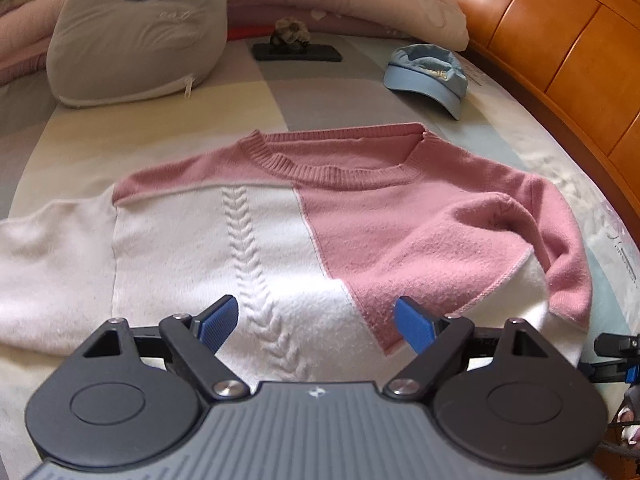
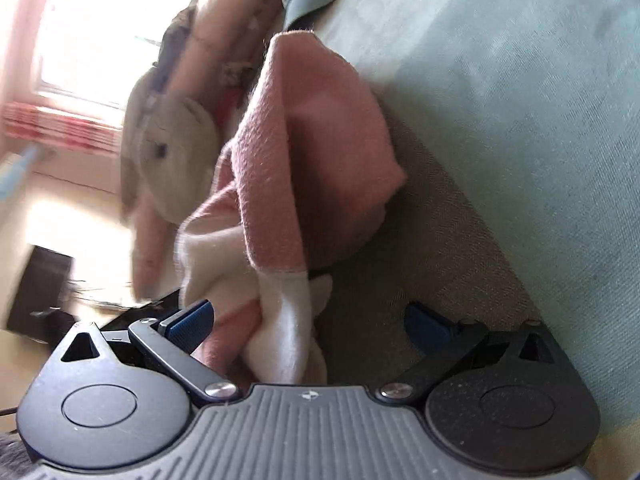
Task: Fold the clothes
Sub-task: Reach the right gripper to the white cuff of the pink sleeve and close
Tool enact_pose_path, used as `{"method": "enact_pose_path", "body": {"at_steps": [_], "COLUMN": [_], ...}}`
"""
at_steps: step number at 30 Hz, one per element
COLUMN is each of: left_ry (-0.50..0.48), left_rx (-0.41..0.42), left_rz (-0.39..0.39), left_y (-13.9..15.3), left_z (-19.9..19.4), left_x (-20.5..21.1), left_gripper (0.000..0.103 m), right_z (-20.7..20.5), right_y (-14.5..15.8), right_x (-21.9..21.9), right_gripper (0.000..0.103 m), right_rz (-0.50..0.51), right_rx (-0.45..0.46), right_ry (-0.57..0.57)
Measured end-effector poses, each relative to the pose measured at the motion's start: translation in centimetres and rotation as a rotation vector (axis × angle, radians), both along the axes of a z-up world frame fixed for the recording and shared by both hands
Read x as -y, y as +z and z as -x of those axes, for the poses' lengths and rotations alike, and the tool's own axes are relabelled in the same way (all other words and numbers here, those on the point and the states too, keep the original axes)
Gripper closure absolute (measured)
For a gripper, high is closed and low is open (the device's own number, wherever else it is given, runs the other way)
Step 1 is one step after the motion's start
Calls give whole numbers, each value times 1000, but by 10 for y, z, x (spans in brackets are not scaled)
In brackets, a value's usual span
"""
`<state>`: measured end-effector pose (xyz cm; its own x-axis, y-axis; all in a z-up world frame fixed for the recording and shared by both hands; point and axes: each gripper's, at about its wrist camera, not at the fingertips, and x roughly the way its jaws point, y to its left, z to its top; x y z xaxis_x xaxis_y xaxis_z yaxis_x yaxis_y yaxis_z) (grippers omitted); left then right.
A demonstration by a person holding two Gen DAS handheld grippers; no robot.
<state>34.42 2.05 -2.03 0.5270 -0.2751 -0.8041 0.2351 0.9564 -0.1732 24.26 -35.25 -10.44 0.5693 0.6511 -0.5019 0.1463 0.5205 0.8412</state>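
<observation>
Pink and white knit, the sweater [image 1: 280,216] lies spread front-up across the middle of the left wrist frame on the bed [image 1: 248,100], neckline toward the top, one white sleeve running off the left edge and the pink sleeve bunched at the right; the left gripper [image 1: 316,322] hangs over its lower hem at the bottom centre, blue pads standing wide apart with nothing pinched between them; a grey cushion [image 1: 136,28] sits upper left, a dark flat object [image 1: 298,53] with a small lump on it top centre, a blue cap [image 1: 426,74] upper right, and a wooden headboard [image 1: 560,40] curves along the right edge; in the tilted, blurred right wrist frame the right gripper [image 2: 308,326] also stands spread, a fold of the pink-and-white sleeve [image 2: 292,200] lying between its fingers close to the left pad, though neither pad visibly presses on it.
</observation>
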Motion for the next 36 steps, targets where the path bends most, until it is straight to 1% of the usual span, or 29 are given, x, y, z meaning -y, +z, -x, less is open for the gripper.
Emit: {"method": "enact_pose_path", "body": {"at_steps": [2, 5, 8, 9, 12, 13, 14, 15, 16, 17, 18, 19, 20, 22, 24, 26, 27, 29, 32, 36], "left_ry": [-16, -35, -37, -37, -58, -59, -60, -50, -40, -30, -28, -27, -34, -37, -32, -28, -27, -24, -38, -49], "left_rx": [0, -3, -30, -38, -26, -27, -29, -40, -55, -70, -79, -88, -93, -96, -94, -90, -86, -79, -81, -72], "left_rz": [6, 11, 39, 47, 54, 60, 67, 81, 96, 110, 114, 118, 117, 119, 121, 119, 116, 109, 113, 107], "left_y": [2, 4, 5, 5, 7, 6, 6, 4, 1, -2, -4, -6, -7, -8, -8, -7, -6, -4, -3, -1], "left_z": [4, 7, 5, 5, 8, 9, 9, 9, 10, 11, 13, 14, 16, 18, 19, 20, 21, 23, 24, 24], "left_x": [2, 8, 14, 16, 22, 23, 24, 23, 22, 21, 21, 21, 22, 21, 20, 20, 20, 20, 20, 25], "left_gripper": [17, 17, 17, 17, 17, 17, 17, 17, 17, 17, 17, 17, 17, 17, 17, 17, 17, 17, 17, 17], "right_z": [2, 4, 0, -2, -1, 0, 1, 2, 3, 5, 7, 10, 10, 7, -2, -13, -17, -17, -10, -3], "right_y": [-2, -6, -2, 0, 0, -1, -7, -11, -17, -26, -35, -42, -42, -34, -29, -27, -26, -22, -3, 32], "right_x": [2, -16, -35, -38, -47, -50, -51, -47, -43, -36, -29, -24, -25, -33, -44, -54, -57, -57, -49, -26], "right_gripper": [0, 0, 0, 0, 8, 14, 23, 41, 63, 77, 98, 97, 95, 90, 85, 92, 98, 98, 96, 96], "right_rz": [-35, -62, 20, 19, -88, -103, -80, -70, -76, -118, -160, -199, -212, -171, -167, -149, -138, -128, -47, 59], "right_rx": [12, 71, 147, 144, 143, 139, 131, 131, 124, 100, 77, 64, 71, 64, 69, 62, 54, 34, 28, 98], "right_ry": [9, 64, 91, 93, 124, 127, 111, 88, 60, 18, -23, -54, -57, -37, 3, 34, 40, 41, 31, 28]}}
